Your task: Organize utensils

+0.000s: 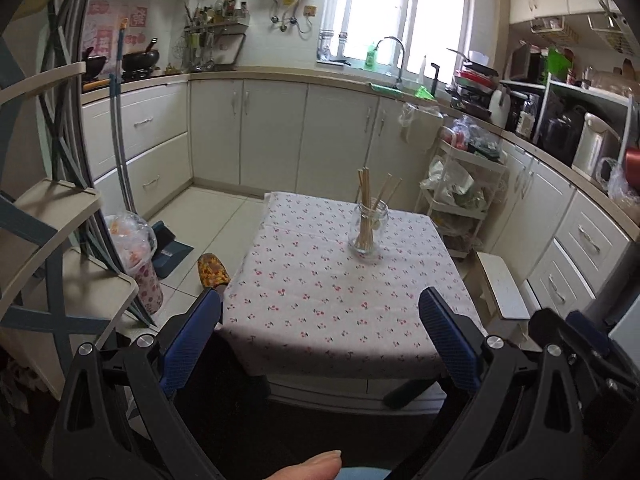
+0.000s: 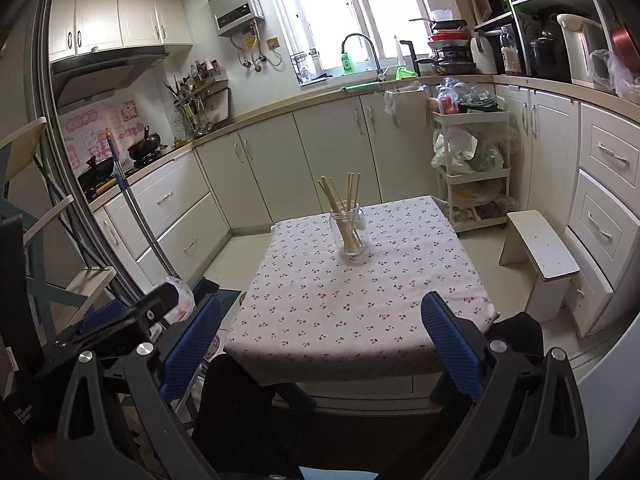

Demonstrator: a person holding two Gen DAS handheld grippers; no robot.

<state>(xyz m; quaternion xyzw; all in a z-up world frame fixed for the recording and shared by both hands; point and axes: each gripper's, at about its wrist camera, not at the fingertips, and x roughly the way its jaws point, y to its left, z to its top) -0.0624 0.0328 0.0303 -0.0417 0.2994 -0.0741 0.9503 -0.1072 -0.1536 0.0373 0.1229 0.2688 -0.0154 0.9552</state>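
Jaws of both the left gripper and right gripper stand wide apart, holding nothing, near the tabletop's near edge. Chopsticks stand in a glass jar toward the far edge.

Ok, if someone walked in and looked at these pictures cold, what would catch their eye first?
Probably the clear glass jar of wooden chopsticks, standing upright alone toward the far side of the small table with its cherry-print cloth. Next, the bright window above the sink on the far counter. In the foreground, both tools, left and right, hang open short of the table, holding nothing.
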